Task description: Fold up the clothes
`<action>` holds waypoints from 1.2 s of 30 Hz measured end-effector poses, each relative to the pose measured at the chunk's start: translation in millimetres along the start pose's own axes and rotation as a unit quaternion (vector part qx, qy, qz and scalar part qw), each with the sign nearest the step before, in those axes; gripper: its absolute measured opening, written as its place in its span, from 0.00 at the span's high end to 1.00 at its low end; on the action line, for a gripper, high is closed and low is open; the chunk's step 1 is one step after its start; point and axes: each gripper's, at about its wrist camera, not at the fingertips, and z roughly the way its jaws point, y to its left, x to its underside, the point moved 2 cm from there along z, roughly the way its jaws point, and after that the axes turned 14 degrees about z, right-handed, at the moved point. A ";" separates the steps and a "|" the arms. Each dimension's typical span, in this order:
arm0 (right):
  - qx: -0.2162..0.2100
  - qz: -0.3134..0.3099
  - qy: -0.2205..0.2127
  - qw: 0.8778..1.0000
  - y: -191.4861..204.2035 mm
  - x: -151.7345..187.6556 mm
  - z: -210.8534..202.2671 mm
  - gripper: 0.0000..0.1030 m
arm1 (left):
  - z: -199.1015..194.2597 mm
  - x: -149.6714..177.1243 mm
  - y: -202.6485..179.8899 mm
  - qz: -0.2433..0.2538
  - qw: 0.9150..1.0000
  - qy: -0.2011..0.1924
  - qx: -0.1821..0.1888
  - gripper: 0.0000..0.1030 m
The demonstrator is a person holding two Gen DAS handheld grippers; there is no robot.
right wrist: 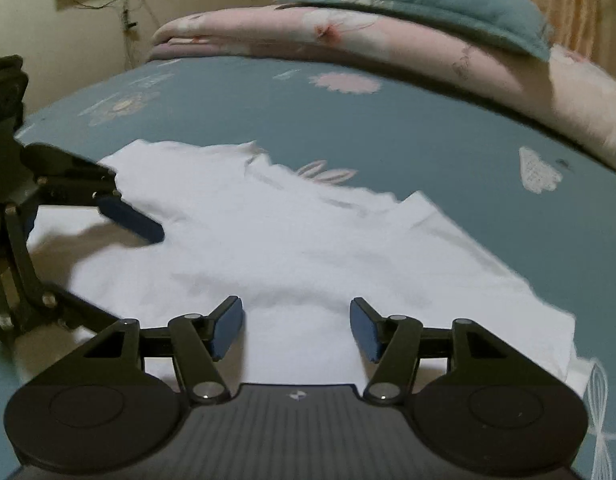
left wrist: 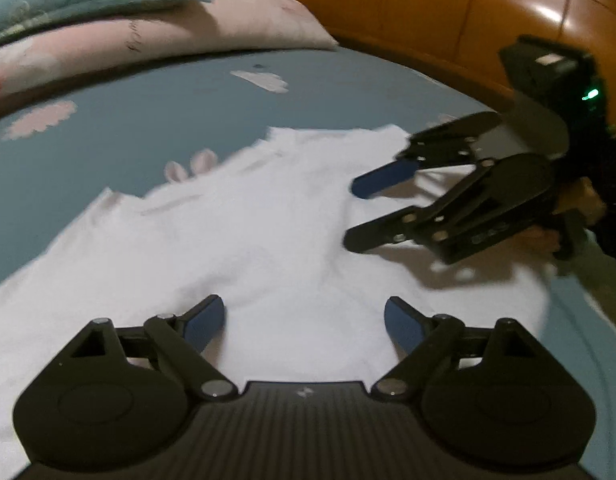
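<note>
white t-shirt (left wrist: 243, 240) lies spread flat on the teal bedsheet (left wrist: 107, 128), pillows (right wrist: 388, 36) stacked at the far edge. left gripper (left wrist: 303, 320) hangs over the shirt's near part w/ jaws wide, nothing between them. right gripper (right wrist: 295, 328) also over the cloth, jaws apart, empty. looks like the reach-in before the 1st fold, no edge pinched yet. next: prob. each gripper needs to drop to a hem or sleeve edge, close on a single layer, then lift & carry it across w/o dragging the rest.

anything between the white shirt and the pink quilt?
Only bare blue bedsheet with printed flowers separates the white shirt from the pink quilt; the right wrist view shows it best.
</note>
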 end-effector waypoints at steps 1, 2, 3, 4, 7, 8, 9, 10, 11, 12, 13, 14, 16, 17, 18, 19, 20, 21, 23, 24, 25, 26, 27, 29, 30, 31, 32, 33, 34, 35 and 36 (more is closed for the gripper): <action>0.019 0.010 -0.010 1.000 -3.8 -4.9 3.6 0.36 | 3.1 -1.9 5.8 -0.007 1.000 -0.004 -0.007 0.15; 0.041 0.019 -0.016 0.999 -8.0 -9.3 9.7 0.36 | 5.0 -3.9 12.0 -0.021 1.000 -0.007 -0.003 0.15; 0.042 0.032 -0.019 0.998 -12.8 -12.6 12.6 0.33 | 6.1 -6.0 17.6 -0.032 0.999 -0.010 -0.004 0.15; 0.040 0.047 -0.022 0.998 -17.7 -15.6 14.7 0.33 | 4.3 -8.2 21.0 -0.034 0.999 -0.008 -0.023 0.15; 0.041 0.054 -0.028 0.997 -18.6 -17.0 4.9 0.33 | -6.3 -10.9 30.3 -0.045 0.998 -0.015 -0.048 0.16; 0.039 0.053 -0.031 0.997 -17.7 -16.6 0.3 0.33 | -10.7 -9.8 31.2 -0.053 0.998 -0.023 -0.030 0.16; 0.032 0.050 -0.030 0.998 -16.5 -14.5 -5.0 0.32 | -12.9 -8.3 29.8 -0.059 0.998 -0.027 -0.009 0.15; 0.026 0.049 -0.027 0.998 -15.5 -10.9 -11.4 0.31 | -15.2 -6.9 28.5 -0.065 0.997 -0.032 0.012 0.15; 0.021 0.046 -0.022 0.998 -14.9 -7.0 -16.6 0.31 | -16.9 -5.8 26.1 -0.067 0.997 -0.035 0.032 0.15; 0.021 0.043 -0.017 0.999 -14.3 -3.3 -20.2 0.31 | -15.5 -6.1 19.7 -0.058 0.997 -0.034 0.047 0.15; 0.022 0.040 -0.012 0.999 -13.5 0.3 -23.6 0.31 | -12.7 -7.4 13.5 -0.048 0.997 -0.030 0.057 0.15; 0.027 0.040 -0.005 0.999 -13.6 3.7 -26.6 0.31 | -8.0 -9.3 8.1 -0.039 0.997 -0.025 0.064 0.15; 0.032 0.038 0.006 0.999 -14.7 8.4 -27.6 0.28 | 2.7 -12.7 1.3 -0.025 0.998 -0.017 0.061 0.15; 0.037 0.035 0.007 0.999 -15.4 10.7 -27.1 0.28 | 8.7 -14.2 0.1 -0.020 0.998 -0.014 0.052 0.15; 0.044 0.033 0.009 0.998 -17.0 12.4 -25.2 0.27 | 15.1 -15.6 2.8 -0.024 0.999 -0.009 0.035 0.15; 0.051 0.031 0.011 0.998 -18.7 14.0 -23.2 0.27 | 19.1 -16.9 6.1 -0.028 0.999 -0.007 0.026 0.15; 0.052 0.033 0.008 0.998 -21.0 13.7 -21.8 0.27 | 21.9 -18.5 10.0 -0.032 0.999 -0.009 0.023 0.15; 0.055 0.042 0.003 0.998 -24.4 12.0 -20.3 0.27 | 22.6 -20.6 14.0 -0.038 0.999 -0.012 0.013 0.15; 0.053 0.068 -0.005 0.996 -32.5 7.7 -18.4 0.27 | 23.7 -24.8 20.0 -0.046 0.998 0.013 -0.038 0.15; 0.045 0.087 -0.008 0.995 -36.8 5.6 -19.5 0.27 | 21.5 -25.2 23.6 -0.055 0.997 0.023 -0.043 0.15; 0.042 0.104 -0.008 0.994 -40.0 4.1 -22.5 0.27 | 13.3 -23.7 25.7 -0.066 0.997 0.026 -0.039 0.15; 0.039 0.120 -0.008 0.992 -43.1 2.6 -25.7 0.27 | 5.2 -22.3 27.8 -0.077 0.996 0.030 -0.034 0.15; 0.040 0.131 -0.008 0.991 -45.6 1.7 -31.7 0.26 | -3.0 -20.9 29.9 -0.088 0.995 0.033 -0.029 0.15; 0.034 0.148 0.000 0.988 -48.5 0.8 -44.4 0.24 | -24.5 -15.6 30.8 -0.103 0.993 0.049 -0.028 0.15; 0.024 0.159 0.008 0.987 -49.5 0.8 -51.4 0.23 | -36.2 -11.9 30.2 -0.112 0.992 0.060 -0.028 0.14; 0.009 0.172 0.018 0.985 -49.3 1.0 -59.7 0.22 | -45.3 -7.4 30.2 -0.132 0.989 0.066 -0.015 0.14; -0.006 0.183 0.025 0.983 -47.8 1.0 -66.7 0.22 | -54.3 -2.9 30.1 -0.153 0.986 0.071 -0.003 0.14; -0.025 0.195 0.034 0.980 -44.1 1.6 -71.7 0.19 | -63.4 2.2 29.9 -0.175 0.982 0.075 0.011 0.13; -0.046 0.207 0.043 0.976 -40.0 2.2 -76.3 0.16 | -71.3 9.0 29.7 -0.202 0.976 0.069 0.031 0.13; -0.072 0.216 0.057 0.972 -34.6 4.2 -77.8 0.15 | -75.3 14.6 30.1 -0.221 0.972 0.064 0.041 0.13; -0.092 0.222 0.069 0.968 -28.7 8.2 -76.0 0.15 | -79.8 22.2 29.2 -0.238 0.968 0.060 0.046 0.13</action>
